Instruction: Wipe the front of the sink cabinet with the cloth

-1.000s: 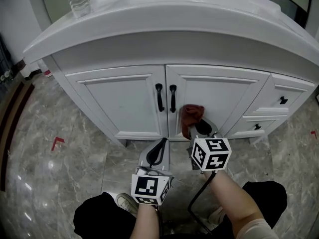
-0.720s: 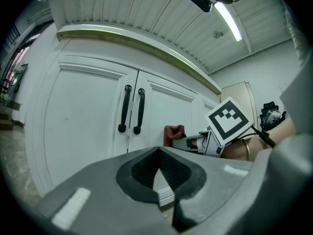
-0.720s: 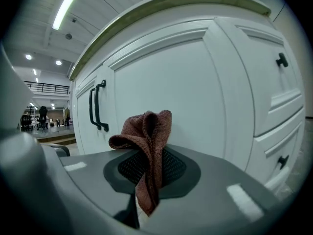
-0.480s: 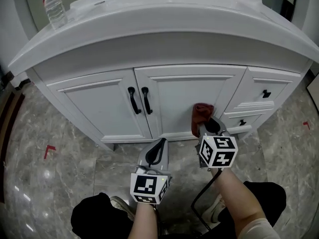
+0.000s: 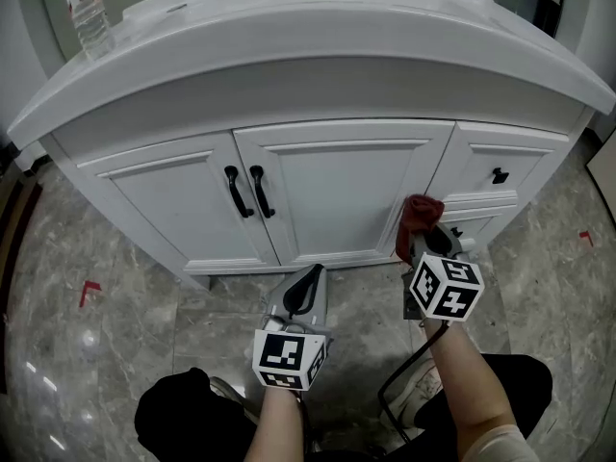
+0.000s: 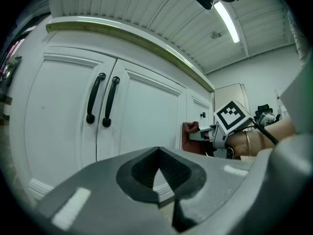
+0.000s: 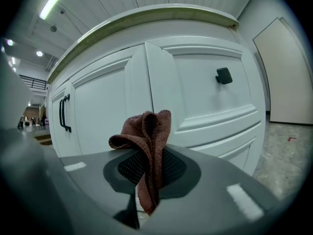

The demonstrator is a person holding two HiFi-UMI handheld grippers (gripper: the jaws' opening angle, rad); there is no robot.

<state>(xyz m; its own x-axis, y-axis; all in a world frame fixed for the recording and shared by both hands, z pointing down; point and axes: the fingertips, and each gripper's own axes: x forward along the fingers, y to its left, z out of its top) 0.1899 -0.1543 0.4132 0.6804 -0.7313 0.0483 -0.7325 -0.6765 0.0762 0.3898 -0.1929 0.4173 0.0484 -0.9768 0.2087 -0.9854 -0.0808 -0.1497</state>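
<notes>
Right now your right claw (image 7: 146, 180) pinches the brown cloth (image 7: 146, 131), bunched just before the sink cabinet (image 5: 154, 200) where its right door (image 5: 332, 195) meets the drawers (image 5: 486, 176). Your left claw (image 6: 156, 175) hangs low, pressed together, empty. Wiping seems under way; next, press the brown cloth on and sweep across.

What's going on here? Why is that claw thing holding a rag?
A person in front of a white sink cabinet has a gripper in each hand. The right gripper is shut on a reddish-brown cloth and holds it up at the cabinet front, where the right door meets the drawers, as if to wipe. It's unclear whether the cloth touches the front. The left gripper is shut, holds nothing, and hangs lower, back from the cabinet.
</notes>
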